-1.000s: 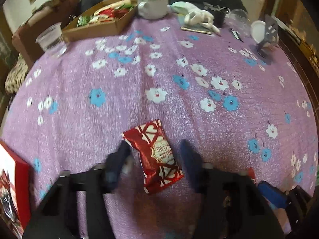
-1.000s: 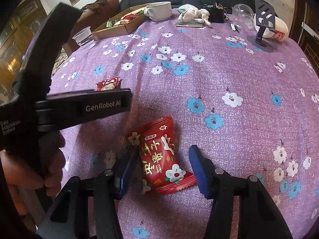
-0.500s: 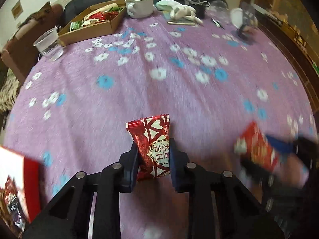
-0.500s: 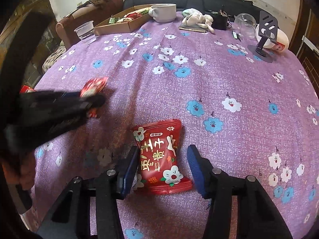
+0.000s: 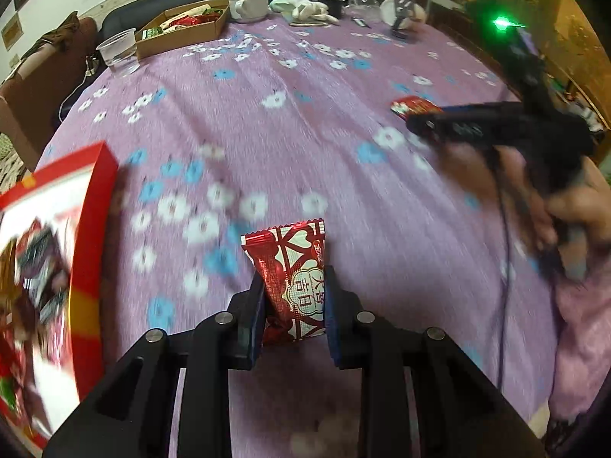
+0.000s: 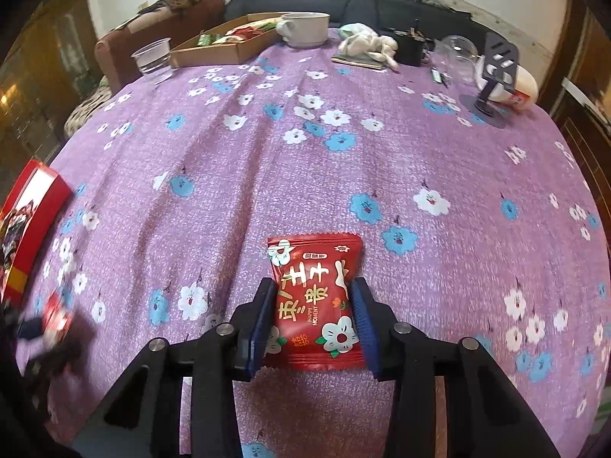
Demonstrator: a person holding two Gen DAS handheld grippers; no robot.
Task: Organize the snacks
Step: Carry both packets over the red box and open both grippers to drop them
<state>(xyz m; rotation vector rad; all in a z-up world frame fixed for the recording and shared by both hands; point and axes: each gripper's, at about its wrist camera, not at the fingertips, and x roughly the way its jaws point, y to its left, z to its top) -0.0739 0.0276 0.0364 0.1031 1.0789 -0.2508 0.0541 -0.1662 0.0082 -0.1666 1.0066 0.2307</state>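
Now squeezing a red heart candy in left fingers, a red flower snack pack in right fingers, above the table.

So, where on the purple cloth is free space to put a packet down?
The wide middle of the tablecloth is bare, between the red box at the left edge and the black stand. The far edge is crowded: cardboard tray, mug, plastic cup.
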